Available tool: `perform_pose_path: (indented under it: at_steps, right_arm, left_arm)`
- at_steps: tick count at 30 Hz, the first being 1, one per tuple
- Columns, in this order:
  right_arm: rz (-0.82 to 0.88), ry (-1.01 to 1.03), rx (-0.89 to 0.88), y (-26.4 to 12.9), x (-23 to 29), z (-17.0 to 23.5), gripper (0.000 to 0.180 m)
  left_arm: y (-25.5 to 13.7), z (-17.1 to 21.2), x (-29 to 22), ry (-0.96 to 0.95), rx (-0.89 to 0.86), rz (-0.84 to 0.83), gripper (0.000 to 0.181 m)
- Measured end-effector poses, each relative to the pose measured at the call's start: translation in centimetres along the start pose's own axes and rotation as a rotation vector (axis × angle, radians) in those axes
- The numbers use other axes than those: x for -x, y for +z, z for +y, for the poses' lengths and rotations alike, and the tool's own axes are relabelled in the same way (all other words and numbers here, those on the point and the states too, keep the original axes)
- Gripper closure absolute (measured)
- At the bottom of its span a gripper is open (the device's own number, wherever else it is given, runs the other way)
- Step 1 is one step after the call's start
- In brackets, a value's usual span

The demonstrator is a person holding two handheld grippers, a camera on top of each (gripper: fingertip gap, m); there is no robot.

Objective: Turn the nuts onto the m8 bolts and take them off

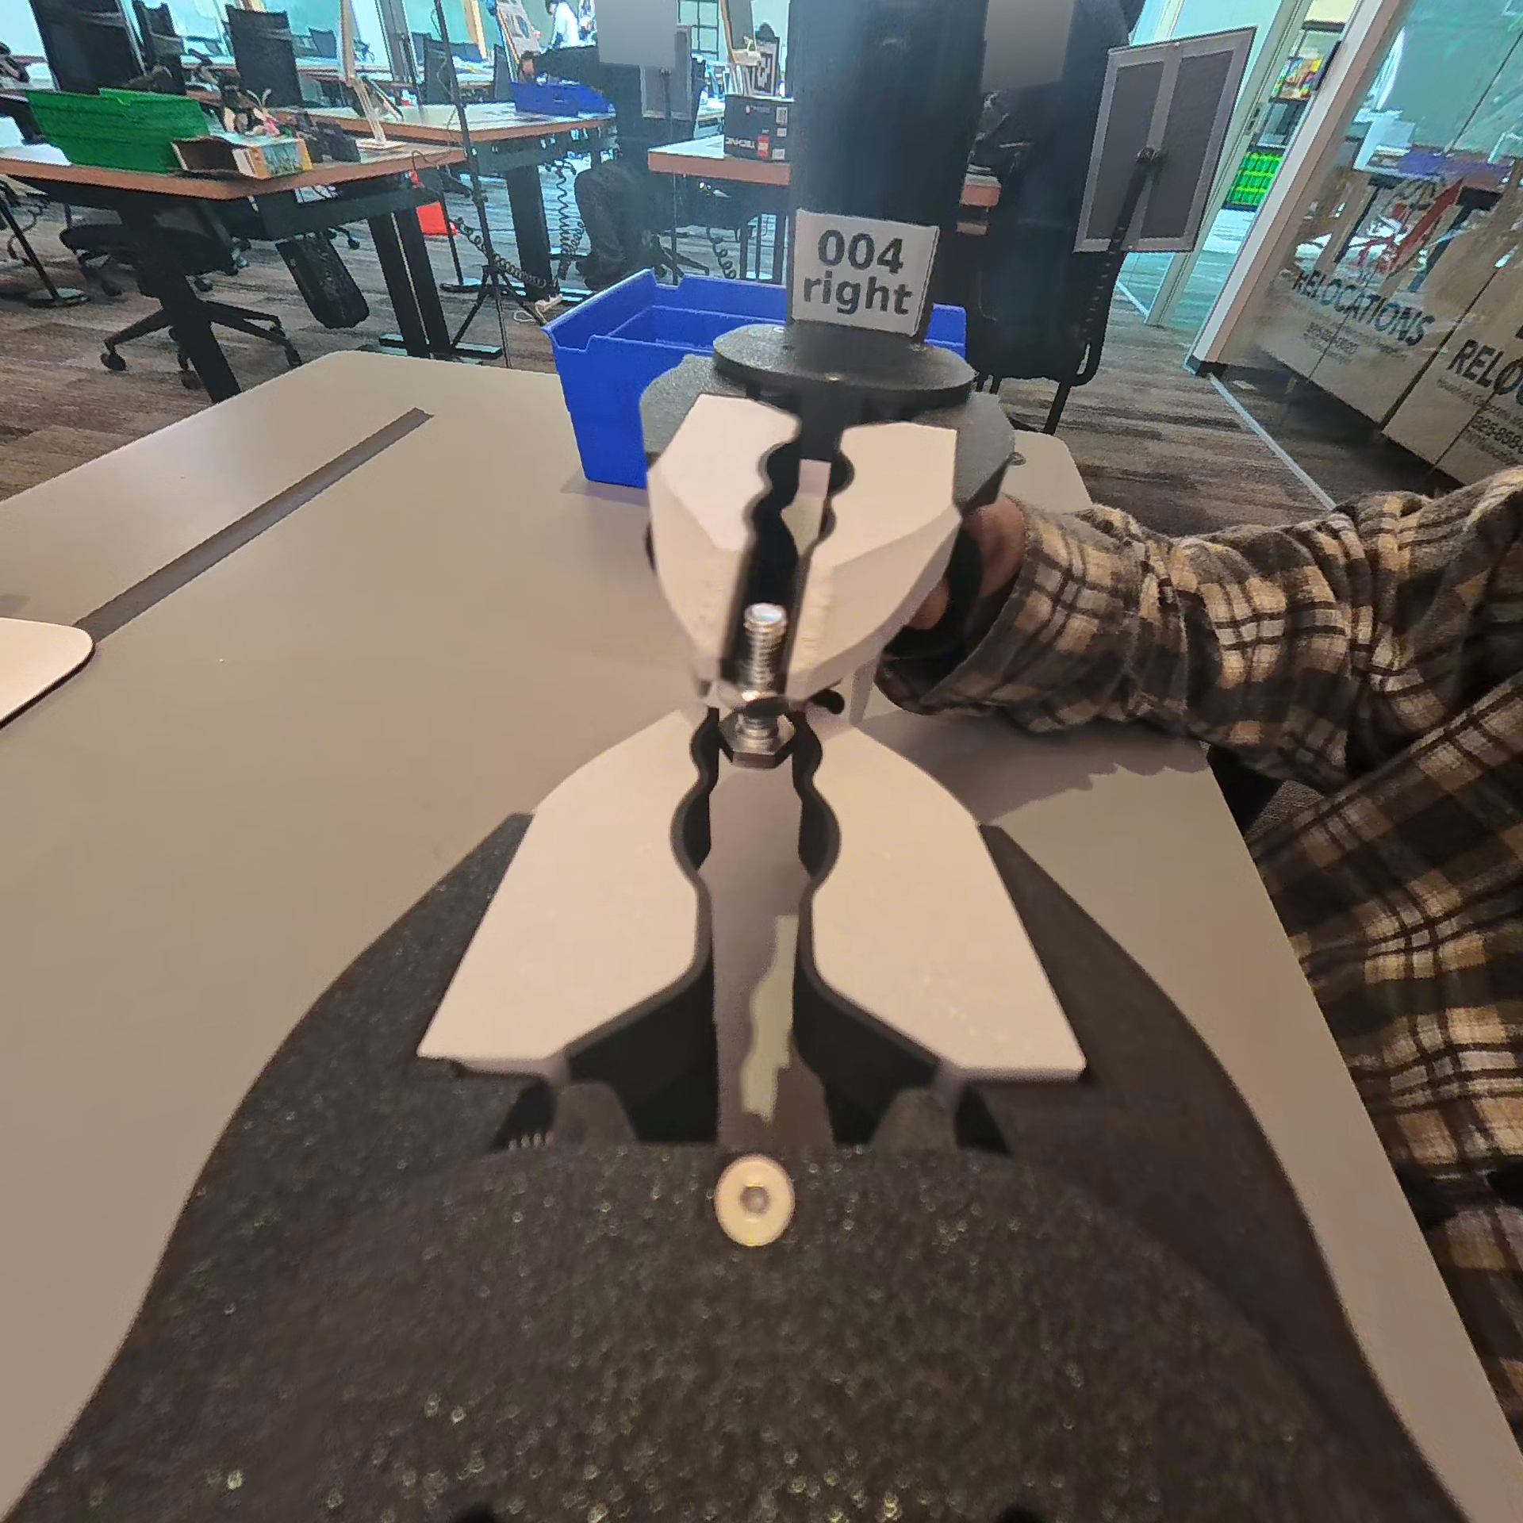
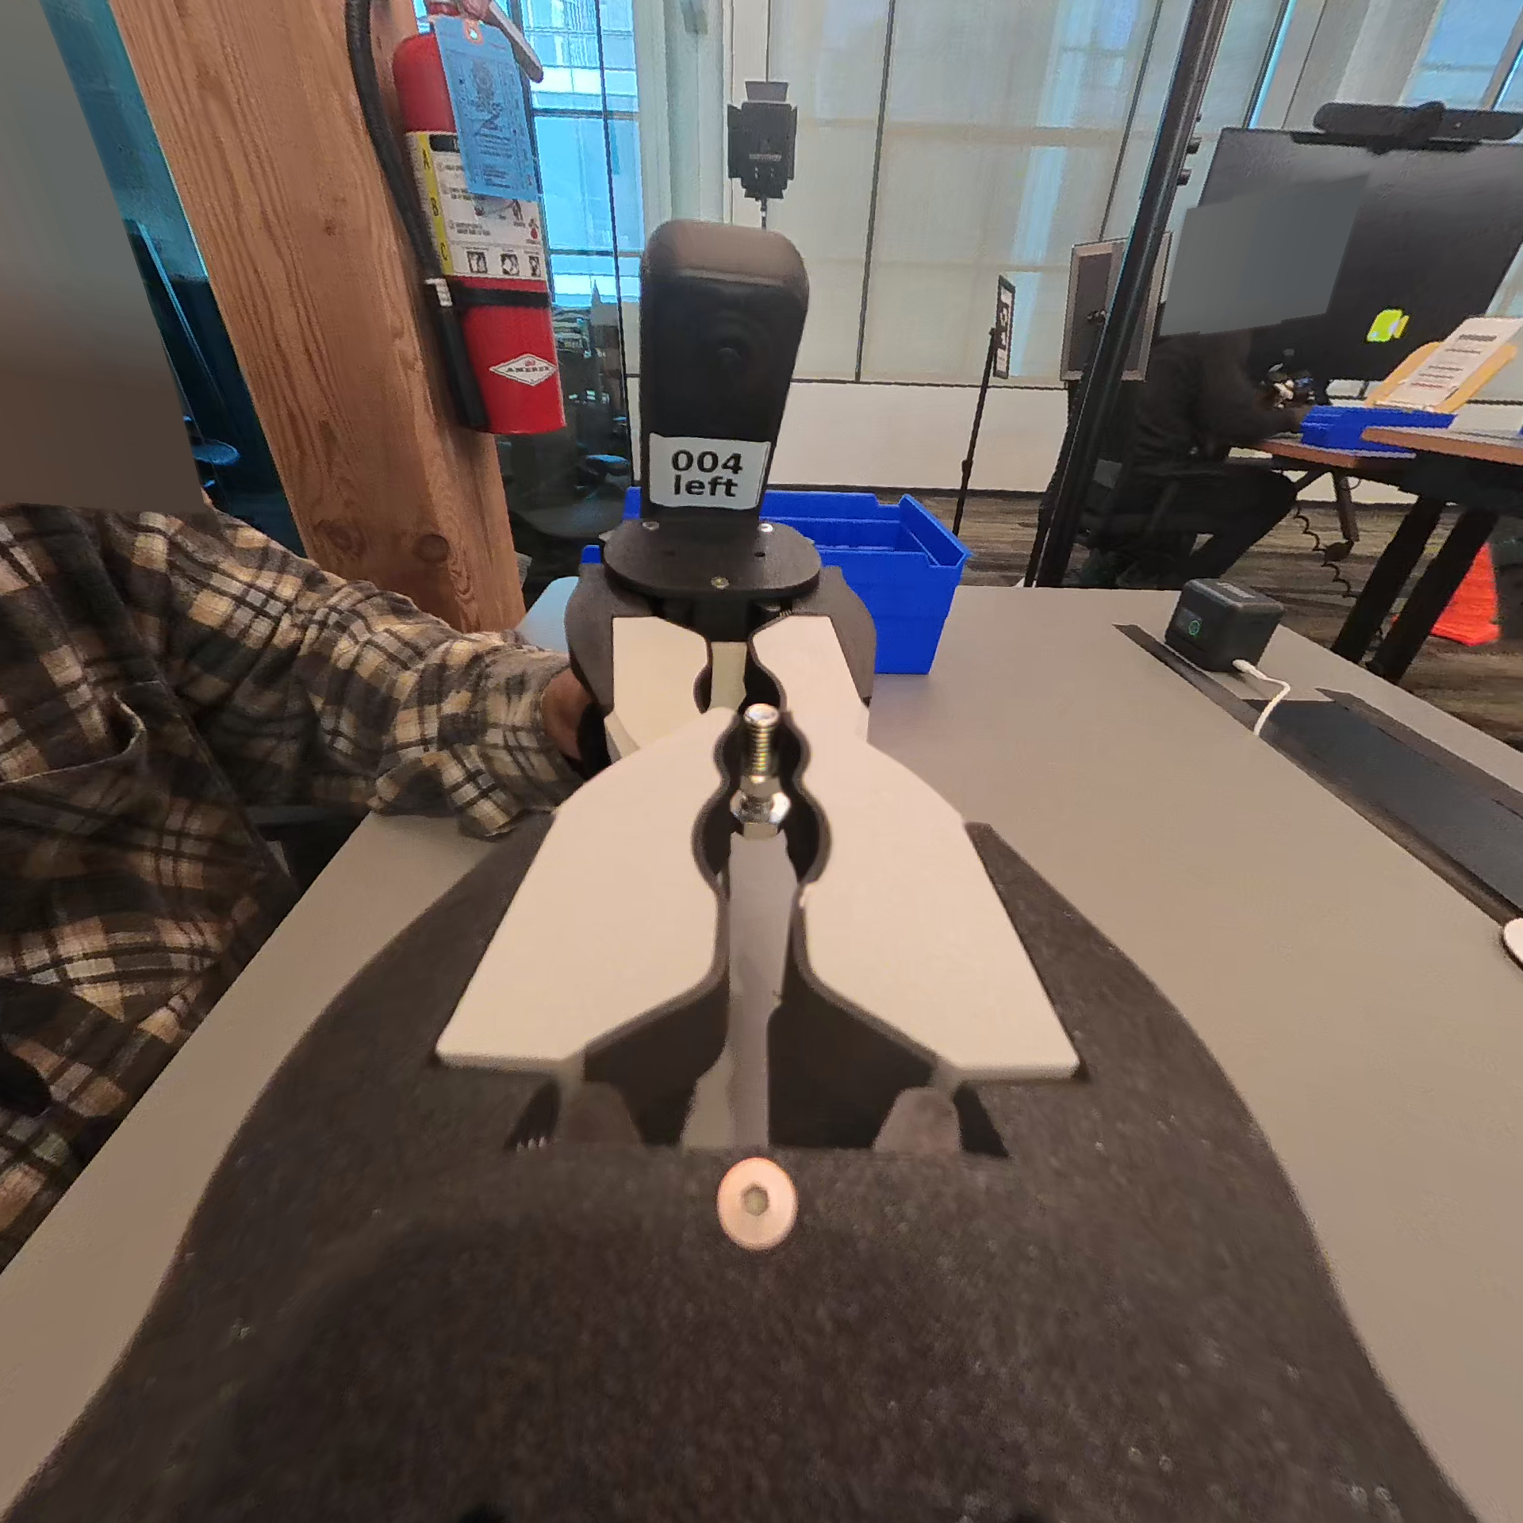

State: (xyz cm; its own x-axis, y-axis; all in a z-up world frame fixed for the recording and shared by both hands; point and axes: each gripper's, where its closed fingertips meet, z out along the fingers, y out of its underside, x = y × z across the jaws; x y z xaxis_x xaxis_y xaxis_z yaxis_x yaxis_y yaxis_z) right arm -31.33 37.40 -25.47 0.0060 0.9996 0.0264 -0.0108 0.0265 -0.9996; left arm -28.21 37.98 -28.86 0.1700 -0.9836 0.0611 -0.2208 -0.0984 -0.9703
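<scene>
A silver M8 bolt (image 1: 762, 651) stands upright between my two grippers, which face each other over the grey table (image 1: 330, 742). My left gripper (image 1: 754, 746) is shut on the hex head at the bolt's lower end. My right gripper (image 1: 762, 699) comes in from the far side and is shut on the nut (image 1: 758, 702) just above the head. The thread rises between its white fingers. In the right wrist view the nut (image 2: 758, 812) sits in a notch of my right gripper (image 2: 760, 766), with the thread (image 2: 759, 742) above it. The left gripper's fingers (image 2: 659, 667) show behind.
A blue bin (image 1: 626, 371) stands at the table's far edge; it also shows in the right wrist view (image 2: 898, 577). A small black box (image 2: 1220, 622) with a white cable sits by a dark strip. A person's plaid sleeve (image 1: 1236, 626) lies along the table's edge. Less than 4 cm separates the two grippers' tips.
</scene>
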Motion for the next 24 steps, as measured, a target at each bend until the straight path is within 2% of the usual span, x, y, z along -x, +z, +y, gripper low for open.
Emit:
perform_pose_path:
  at_steps: [8,11,14,18,21,24]
  right_arm:
    - [0.001,0.014,-0.007,-0.1,-0.2,0.1,0.173]
    - [0.043,0.018,-0.036,-0.9,-0.7,-1.0,0.173]
    - [0.145,0.001,-0.016,-3.5,-1.7,-2.8,0.173]
    - [0.421,-0.066,0.110,-11.6,-3.9,-5.8,0.173]
    - [0.695,-0.058,0.227,-21.0,-5.6,-7.9,0.173]
    - [0.973,0.003,0.367,-31.5,-6.8,-7.6,0.172]
  left_arm:
    - [0.3,0.3,0.0,0.001,-0.001,0.010,0.162]
    - [0.5,1.0,0.9,-0.016,0.008,-0.017,0.138]
    - [0.6,0.9,1.1,-0.036,-0.014,-0.024,0.121]
    - [0.7,0.8,0.9,-0.040,-0.026,-0.024,0.114]
    - [0.9,0.6,0.4,-0.017,-0.031,-0.013,0.114]
    - [1.2,0.5,0.2,0.021,-0.035,-0.017,0.111]
